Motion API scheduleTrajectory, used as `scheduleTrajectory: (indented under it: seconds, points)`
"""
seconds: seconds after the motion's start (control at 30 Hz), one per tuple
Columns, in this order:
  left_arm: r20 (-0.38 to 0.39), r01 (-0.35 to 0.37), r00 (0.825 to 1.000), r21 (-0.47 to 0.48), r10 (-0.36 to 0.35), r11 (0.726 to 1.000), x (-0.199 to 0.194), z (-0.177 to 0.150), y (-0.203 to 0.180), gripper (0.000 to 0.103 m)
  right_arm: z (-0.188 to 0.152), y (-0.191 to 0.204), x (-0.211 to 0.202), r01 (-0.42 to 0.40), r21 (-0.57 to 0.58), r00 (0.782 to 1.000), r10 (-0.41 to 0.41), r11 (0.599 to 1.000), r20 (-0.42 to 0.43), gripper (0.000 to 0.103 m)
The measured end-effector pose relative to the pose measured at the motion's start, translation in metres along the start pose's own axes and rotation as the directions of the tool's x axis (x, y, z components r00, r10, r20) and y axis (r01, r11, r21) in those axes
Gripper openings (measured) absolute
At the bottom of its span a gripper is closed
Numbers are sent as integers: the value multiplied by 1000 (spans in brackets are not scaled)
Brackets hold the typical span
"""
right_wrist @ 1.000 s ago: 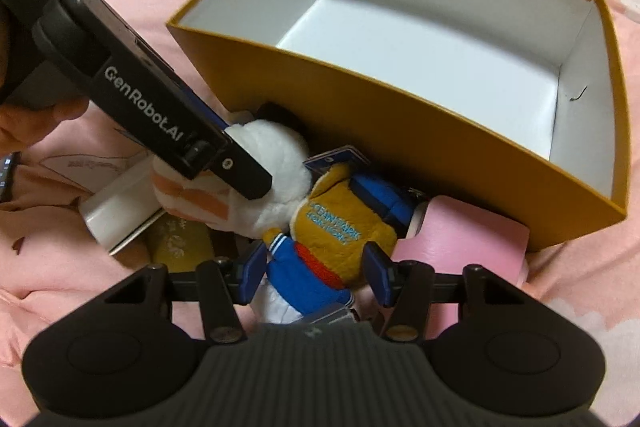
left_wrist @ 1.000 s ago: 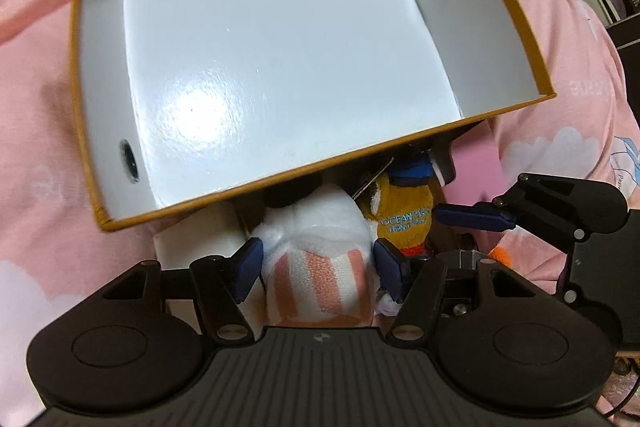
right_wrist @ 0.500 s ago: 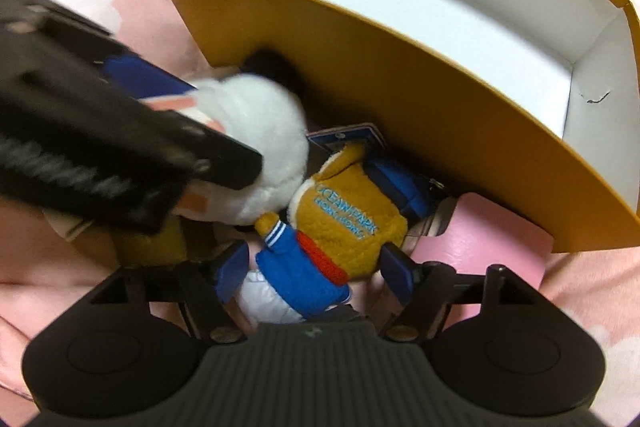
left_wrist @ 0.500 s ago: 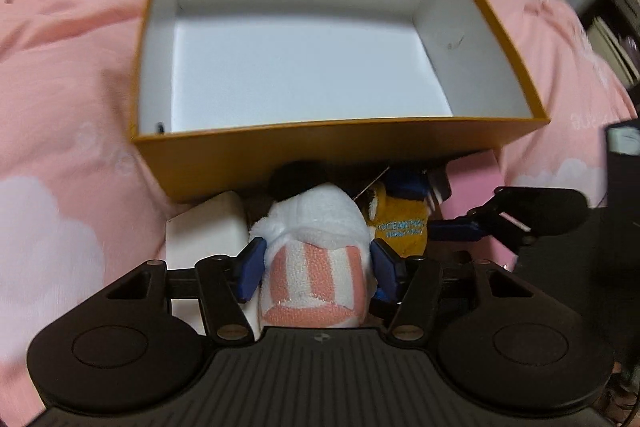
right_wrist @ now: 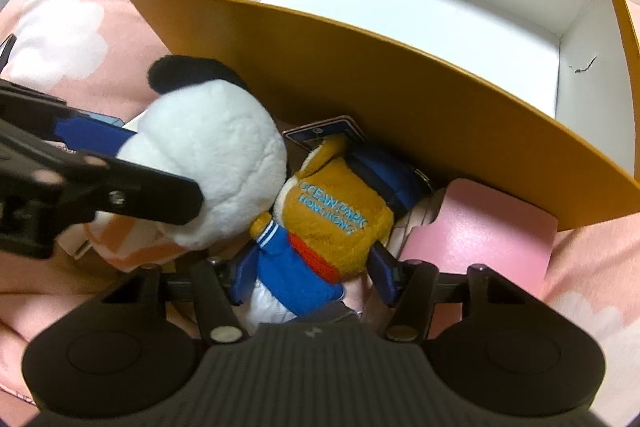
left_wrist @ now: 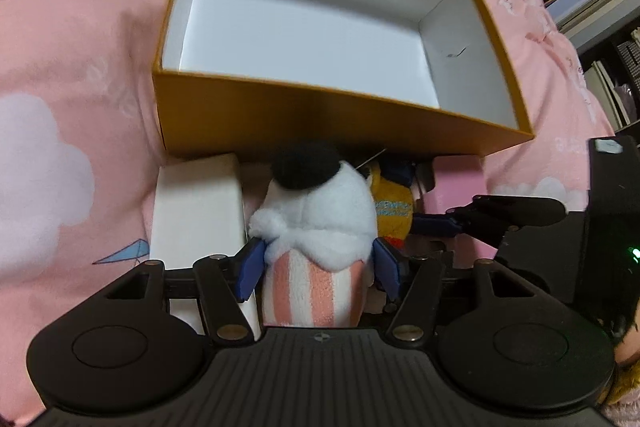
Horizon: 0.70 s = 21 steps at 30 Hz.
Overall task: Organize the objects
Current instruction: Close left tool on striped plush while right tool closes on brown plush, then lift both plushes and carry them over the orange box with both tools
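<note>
Now both grippers clamp plush toys lying just before the empty box (left_wrist: 320, 115) — left gripper (left_wrist: 316, 267) on the white plush (left_wrist: 320, 211), right gripper (right_wrist: 316, 275) on the yellow plush (right_wrist: 336, 215) — side by side, touching.

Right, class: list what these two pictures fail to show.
- White plush toy in pink-striped outfit: face turned away, both views.
- White rectangular box: near end behind left hand-held gripper.
- Pink flat case: far edge under orange cardboard box, right view.
</note>
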State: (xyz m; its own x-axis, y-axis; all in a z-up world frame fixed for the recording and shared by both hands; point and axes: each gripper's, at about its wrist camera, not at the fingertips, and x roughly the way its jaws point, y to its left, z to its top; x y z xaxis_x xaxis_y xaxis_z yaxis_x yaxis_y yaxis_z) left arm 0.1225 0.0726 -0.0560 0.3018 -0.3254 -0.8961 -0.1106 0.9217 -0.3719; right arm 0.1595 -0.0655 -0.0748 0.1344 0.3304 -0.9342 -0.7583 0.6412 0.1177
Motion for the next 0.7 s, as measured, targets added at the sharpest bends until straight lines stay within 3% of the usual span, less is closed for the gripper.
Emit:
scheduleTrajectory:
  seconds: [0.13,0.37,0.6,0.7]
  points:
    - [2,-2,1000,-12,2,1000,1,-5,2,67,7,2,8,15,-14,1000,-16,1000,-11,65]
    - [138,-10,990,-22,13,1000,-24,-30,-4,65,12,-3,-9,-1,7,998,0,1000,56,54]
    - [309,-16,951,-36,27,999,-63,-55,-7,64,21,-5,-42,-77,2,983,75,997,167,51]
    - [380,-23,924,-55,42,998,-79,-60,-5,64,-14,24,-51,-113,0,973,111,994,204,51]
